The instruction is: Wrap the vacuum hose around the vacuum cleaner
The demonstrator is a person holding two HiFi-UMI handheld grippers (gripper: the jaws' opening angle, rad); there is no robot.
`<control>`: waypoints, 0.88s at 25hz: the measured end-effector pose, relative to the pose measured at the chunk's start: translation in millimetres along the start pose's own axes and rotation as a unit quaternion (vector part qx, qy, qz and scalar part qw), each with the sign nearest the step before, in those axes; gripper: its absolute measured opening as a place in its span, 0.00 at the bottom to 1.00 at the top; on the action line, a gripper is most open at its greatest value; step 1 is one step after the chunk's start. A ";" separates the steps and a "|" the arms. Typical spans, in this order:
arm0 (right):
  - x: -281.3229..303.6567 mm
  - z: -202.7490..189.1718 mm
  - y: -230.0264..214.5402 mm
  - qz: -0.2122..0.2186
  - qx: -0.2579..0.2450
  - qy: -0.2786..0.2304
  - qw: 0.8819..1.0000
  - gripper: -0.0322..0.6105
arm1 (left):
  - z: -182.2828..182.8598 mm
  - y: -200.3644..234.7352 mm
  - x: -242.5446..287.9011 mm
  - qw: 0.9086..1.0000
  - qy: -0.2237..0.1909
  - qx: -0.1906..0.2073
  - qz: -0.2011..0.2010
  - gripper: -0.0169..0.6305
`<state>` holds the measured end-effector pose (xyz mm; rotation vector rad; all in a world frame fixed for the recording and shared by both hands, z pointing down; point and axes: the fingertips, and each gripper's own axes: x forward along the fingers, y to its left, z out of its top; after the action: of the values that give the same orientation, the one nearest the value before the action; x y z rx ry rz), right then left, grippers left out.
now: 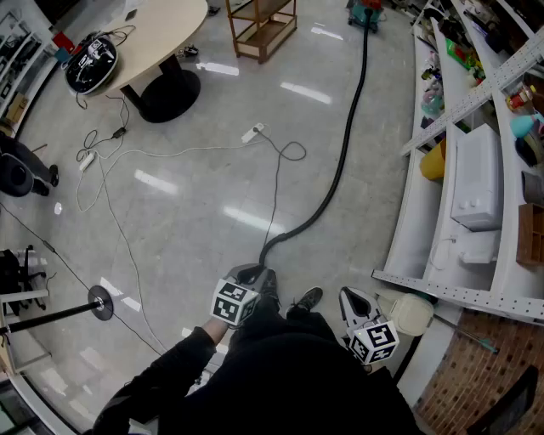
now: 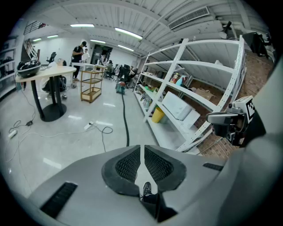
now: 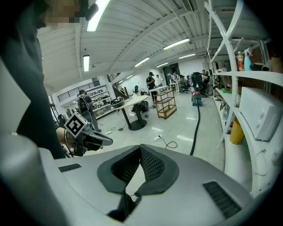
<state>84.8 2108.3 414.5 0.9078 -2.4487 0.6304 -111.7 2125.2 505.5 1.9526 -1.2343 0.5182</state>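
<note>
Black vacuum hose [image 1: 340, 161] runs across the floor from the vacuum cleaner [image 1: 367, 12] at one o'clock to the person's feet at six. Left gripper [image 1: 252, 276] and right gripper [image 1: 355, 299] sit pressed together, empty. Wrapping seems unstarted; next, one must spread and pinch the near end.

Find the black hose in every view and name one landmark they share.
Head view: hose curves from top centre down to the middle.
Left gripper view: hose at centre, running up from just above the jaws.
Right gripper view: hose right of centre.
Shared landmark: wooden rack, left of the hose's far end in every view.
</note>
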 end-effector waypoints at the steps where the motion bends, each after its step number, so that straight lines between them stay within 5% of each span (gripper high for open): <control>1: 1.5 0.9 1.4 0.003 -0.001 -0.003 1.000 0.07 | -2.8 8.2 -4.3 1.000 0.004 0.001 0.012 0.10; 5: -7.4 1.7 8.7 0.018 -0.009 -0.019 1.000 0.07 | -13.2 18.8 -28.8 0.999 0.001 0.000 0.053 0.10; 11: -57.7 -23.6 21.4 0.069 -0.034 -0.050 0.996 0.07 | -32.6 -33.3 -60.1 0.994 -0.042 -0.002 0.104 0.10; 17: -117.4 -98.9 23.6 0.093 -0.006 -0.041 0.995 0.07 | -121.1 -126.7 -73.1 0.992 -0.036 -0.044 0.109 0.10; 22: -153.5 -149.3 40.2 0.110 0.014 -0.025 0.994 0.07 | -182.7 -168.4 -94.3 0.992 0.002 -0.034 0.122 0.10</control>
<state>199.1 2292.3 438.0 0.6771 -2.6128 0.7260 5.7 2363.3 493.5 1.7533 -1.4792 0.5934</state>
